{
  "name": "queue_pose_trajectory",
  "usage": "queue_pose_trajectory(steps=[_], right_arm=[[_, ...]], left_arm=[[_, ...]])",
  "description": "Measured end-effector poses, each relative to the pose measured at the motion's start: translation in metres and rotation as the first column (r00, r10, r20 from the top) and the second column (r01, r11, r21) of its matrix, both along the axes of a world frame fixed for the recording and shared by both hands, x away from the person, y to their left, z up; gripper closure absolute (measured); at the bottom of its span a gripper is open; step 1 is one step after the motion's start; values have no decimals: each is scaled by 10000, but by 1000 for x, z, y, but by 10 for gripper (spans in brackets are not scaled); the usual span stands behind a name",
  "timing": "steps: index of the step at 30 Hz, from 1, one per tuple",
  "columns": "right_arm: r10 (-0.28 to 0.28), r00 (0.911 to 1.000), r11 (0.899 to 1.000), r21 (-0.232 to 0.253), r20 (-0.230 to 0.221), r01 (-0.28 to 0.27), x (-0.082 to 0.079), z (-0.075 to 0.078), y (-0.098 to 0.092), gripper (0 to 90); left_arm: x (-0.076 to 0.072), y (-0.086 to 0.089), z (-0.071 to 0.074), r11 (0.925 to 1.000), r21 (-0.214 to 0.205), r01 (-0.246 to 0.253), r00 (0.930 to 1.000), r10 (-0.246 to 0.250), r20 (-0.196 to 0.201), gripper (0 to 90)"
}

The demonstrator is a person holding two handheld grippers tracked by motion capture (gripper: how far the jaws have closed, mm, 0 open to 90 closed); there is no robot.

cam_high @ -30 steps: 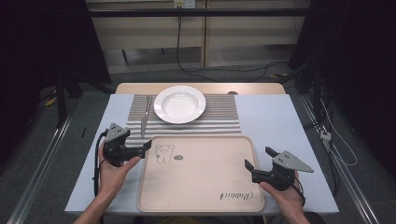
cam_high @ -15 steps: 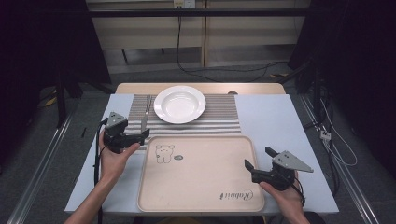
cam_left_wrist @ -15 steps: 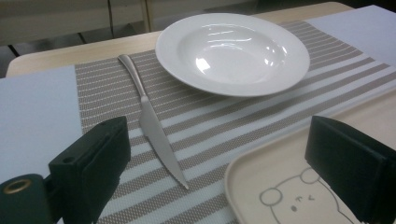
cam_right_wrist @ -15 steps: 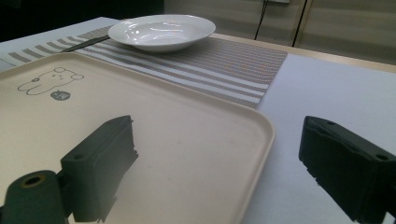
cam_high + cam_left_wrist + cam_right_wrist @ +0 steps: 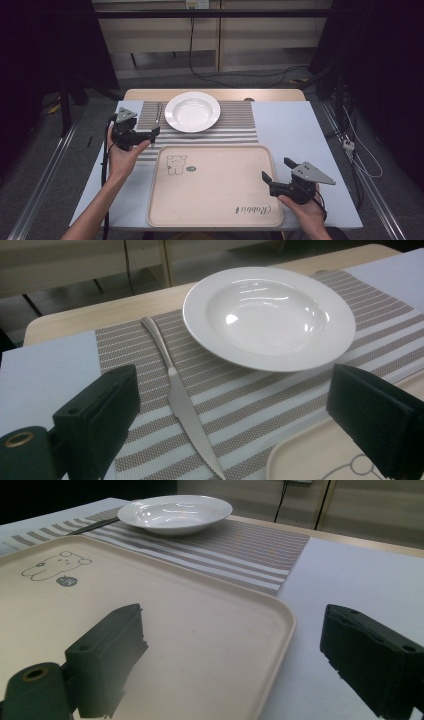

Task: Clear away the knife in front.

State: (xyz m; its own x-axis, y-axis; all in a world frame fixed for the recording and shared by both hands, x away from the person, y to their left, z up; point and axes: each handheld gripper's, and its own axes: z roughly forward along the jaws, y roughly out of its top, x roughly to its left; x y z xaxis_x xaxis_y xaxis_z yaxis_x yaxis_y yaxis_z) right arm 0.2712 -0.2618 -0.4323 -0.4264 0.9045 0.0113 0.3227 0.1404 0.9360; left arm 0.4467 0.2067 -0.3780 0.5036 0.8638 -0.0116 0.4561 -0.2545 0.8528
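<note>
A white deep plate (image 5: 192, 111) rests on a striped placemat (image 5: 235, 122) at the far middle of the table. A silver knife (image 5: 159, 112) lies on the mat just left of the plate. My left gripper (image 5: 150, 134) hovers open at the mat's left near corner; in the left gripper view the knife (image 5: 182, 405) runs between its wide jaws, with the plate (image 5: 270, 315) beyond. My right gripper (image 5: 276, 169) is open at the right edge of the beige tray (image 5: 215, 200), and that edge (image 5: 280, 630) passes between its jaws. Nothing is held.
The tray, bare inside, has a bear drawing (image 5: 175, 164) near its far left corner. A pale blue cover (image 5: 295, 130) spreads over the table under mat and tray. A cable (image 5: 105, 165) trails from the left gripper along the forearm.
My left gripper has moved away from the person, from beside the tray's far left corner up to the placemat near the knife. The right gripper has stayed put.
</note>
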Motion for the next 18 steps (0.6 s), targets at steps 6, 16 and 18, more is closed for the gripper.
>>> queue_pose_trajectory(steps=[6,16,18], right_arm=[[11,10000,10000,-16,-24,-11,0,0,0,106],[94,9999,9999,56,-96,-93,1,-1,-1,104],[115,9998,9999,81,-131,-114,2,-1,-1,103]], left_arm=[[16,-2,-1,9998,30,-181,9994,182,-283,78],[48,-10,-6,9976,590,-352,9979,383,-528,82],[56,-12,-8,9962,729,-466,9971,508,-572,83]])
